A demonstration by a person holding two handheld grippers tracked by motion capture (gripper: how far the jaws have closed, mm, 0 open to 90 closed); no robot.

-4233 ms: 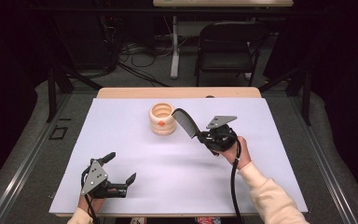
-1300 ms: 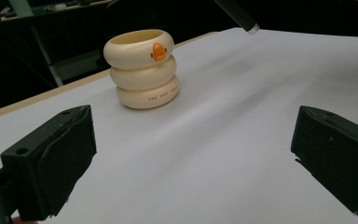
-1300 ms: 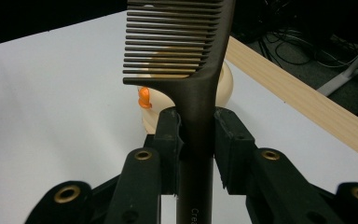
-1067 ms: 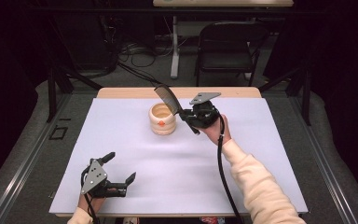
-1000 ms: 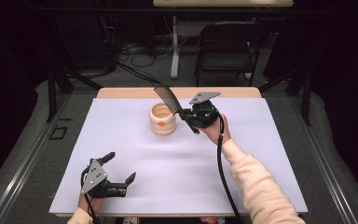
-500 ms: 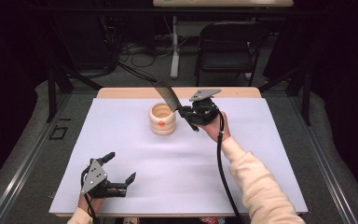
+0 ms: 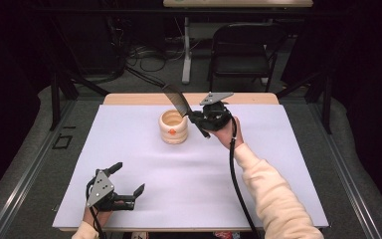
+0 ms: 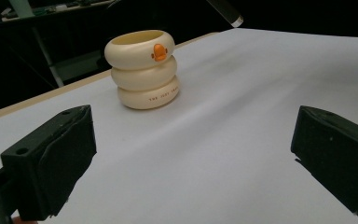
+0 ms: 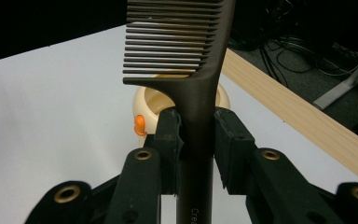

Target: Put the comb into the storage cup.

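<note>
A cream ring-shaped holder (image 7: 174,127) with an orange duck beak stands upright on the white table cover (image 7: 278,164), past its middle; the same holder (image 8: 144,70) is seen ahead of the left jaws. My right gripper (image 7: 194,118) is shut on the handle of a dark brown comb (image 7: 175,101), whose toothed end sticks up and left over the holder's rim. In the right gripper view the comb (image 9: 191,51) rises between the two pads, with the holder (image 9: 151,109) behind it. My left gripper (image 7: 127,180) rests open near the table's front left with nothing between its fingers.
A wooden table edge (image 7: 144,98) runs along the far side. Beyond it stand a dark chair (image 7: 243,47) and cables on the floor. A black cable (image 7: 236,184) trails from the right gripper along the sleeve.
The right gripper has carried the comb from the table's middle up and back, to just right of the holder; over the last second it edged slightly further. The left gripper has not moved.
</note>
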